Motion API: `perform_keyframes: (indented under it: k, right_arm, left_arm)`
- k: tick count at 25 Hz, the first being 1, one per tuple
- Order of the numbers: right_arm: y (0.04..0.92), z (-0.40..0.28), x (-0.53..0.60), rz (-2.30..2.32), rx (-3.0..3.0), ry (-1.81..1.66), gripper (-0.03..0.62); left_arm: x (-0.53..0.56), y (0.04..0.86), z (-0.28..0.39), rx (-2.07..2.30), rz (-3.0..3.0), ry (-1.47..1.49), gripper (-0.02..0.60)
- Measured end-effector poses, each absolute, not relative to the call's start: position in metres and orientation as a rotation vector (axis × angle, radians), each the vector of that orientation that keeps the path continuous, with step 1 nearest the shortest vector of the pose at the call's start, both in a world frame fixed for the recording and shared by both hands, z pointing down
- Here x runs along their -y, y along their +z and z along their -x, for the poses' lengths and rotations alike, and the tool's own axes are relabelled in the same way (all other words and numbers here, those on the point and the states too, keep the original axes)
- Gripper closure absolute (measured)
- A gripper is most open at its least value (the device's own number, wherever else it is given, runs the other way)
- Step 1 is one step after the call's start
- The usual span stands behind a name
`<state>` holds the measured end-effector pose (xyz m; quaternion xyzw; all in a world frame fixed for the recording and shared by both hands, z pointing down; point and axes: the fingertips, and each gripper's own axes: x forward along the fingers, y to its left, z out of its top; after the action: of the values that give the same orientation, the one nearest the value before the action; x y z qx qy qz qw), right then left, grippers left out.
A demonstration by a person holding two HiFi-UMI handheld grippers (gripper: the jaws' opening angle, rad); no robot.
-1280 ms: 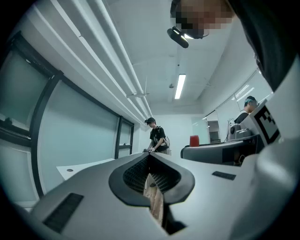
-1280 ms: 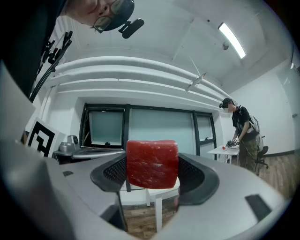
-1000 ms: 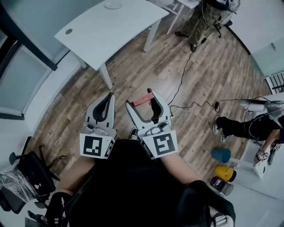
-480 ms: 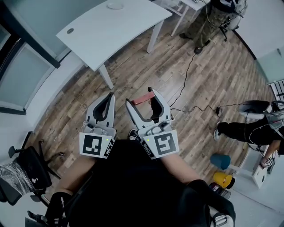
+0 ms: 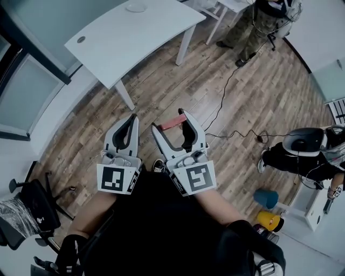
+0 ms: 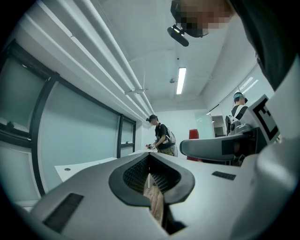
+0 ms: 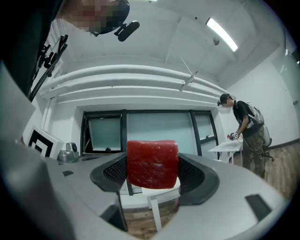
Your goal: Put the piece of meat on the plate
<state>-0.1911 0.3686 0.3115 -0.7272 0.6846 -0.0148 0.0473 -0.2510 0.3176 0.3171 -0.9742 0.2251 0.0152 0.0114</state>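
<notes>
Two tools are pointing forward from my hands, side by side above the wooden floor (image 5: 161, 86). Behind the left tool (image 5: 131, 117) and off to its left, a black office chair (image 5: 32, 213) is standing. Well ahead of that tool and to its left, a white tabletop (image 5: 135, 38) is carrying a small round white thing (image 5: 136, 7) at its far edge; it is too small for me to tell what it is. The left tool's jaws are resting together with nothing between them, and in the left gripper view (image 6: 149, 177) only a sliver of floor is showing past the pads. Just to its right, the right tool (image 5: 168, 121) is clamping the piece of meat (image 5: 173, 122), a red block sitting across the tips with both pads pressing its sides (image 7: 152, 164). The meat is hanging in the air, well apart from the tabletop. Ahead of the right tool, a black cable (image 5: 223, 97) is trailing over the floor. Far ahead and to its right a person (image 5: 259, 21) is standing, and another person (image 5: 302, 153) is sitting off to its right.
</notes>
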Motion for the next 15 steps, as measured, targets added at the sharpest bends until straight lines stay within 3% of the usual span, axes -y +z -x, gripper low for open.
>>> perform_keyframes:
  k: [15]
  right_arm:
    - [0.329,0.152,-0.303,2.259,-2.094,-0.125,0.281]
  left_arm:
    - [-0.247,0.326,0.213,-0.660,2.926,0.053,0.589]
